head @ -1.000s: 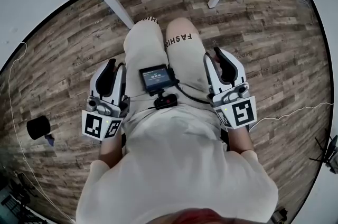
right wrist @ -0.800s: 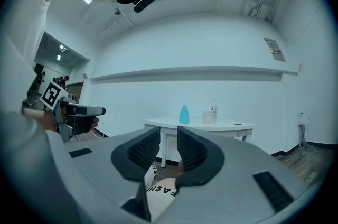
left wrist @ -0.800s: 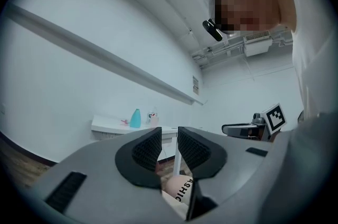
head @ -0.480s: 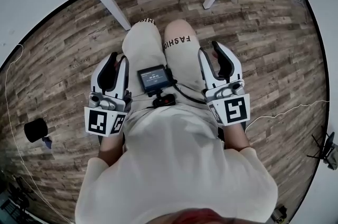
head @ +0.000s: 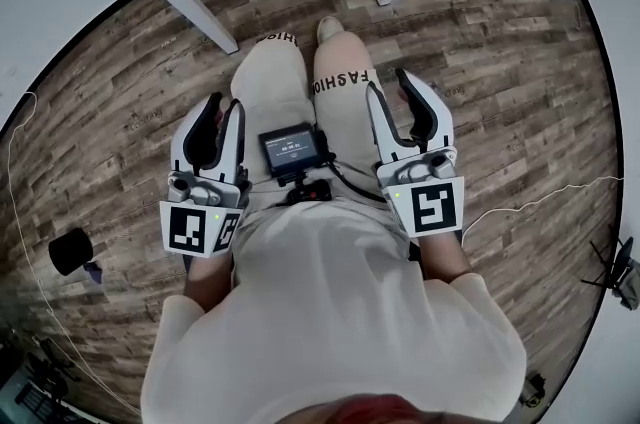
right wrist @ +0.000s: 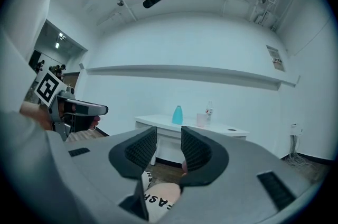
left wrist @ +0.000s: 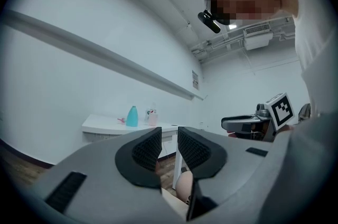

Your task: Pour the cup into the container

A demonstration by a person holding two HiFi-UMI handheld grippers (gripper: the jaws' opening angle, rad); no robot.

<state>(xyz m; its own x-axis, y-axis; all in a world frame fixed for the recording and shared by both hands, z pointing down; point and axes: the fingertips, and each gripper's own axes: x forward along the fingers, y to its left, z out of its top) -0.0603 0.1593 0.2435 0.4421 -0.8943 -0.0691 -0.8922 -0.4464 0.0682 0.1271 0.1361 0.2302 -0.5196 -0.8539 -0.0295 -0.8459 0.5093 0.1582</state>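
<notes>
**What there is, by number**

Two tools: the left tool (left wrist: 169, 148) and the right tool (right wrist: 168, 148). One white surface (right wrist: 156, 121) stands at the far side, carrying one teal container (right wrist: 177, 114), one cup (right wrist: 201, 120) and one clear bottle (right wrist: 209, 111). One small screen (head: 291, 150) sits between the tools. One dark round object (head: 70, 250) lies on the floor (head: 500, 62), left.

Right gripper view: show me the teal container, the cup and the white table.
teal container (right wrist: 177, 115), right gripper view, its body.
cup (right wrist: 201, 120), right gripper view, its side.
white table (right wrist: 153, 121), right gripper view, bare top.
</notes>
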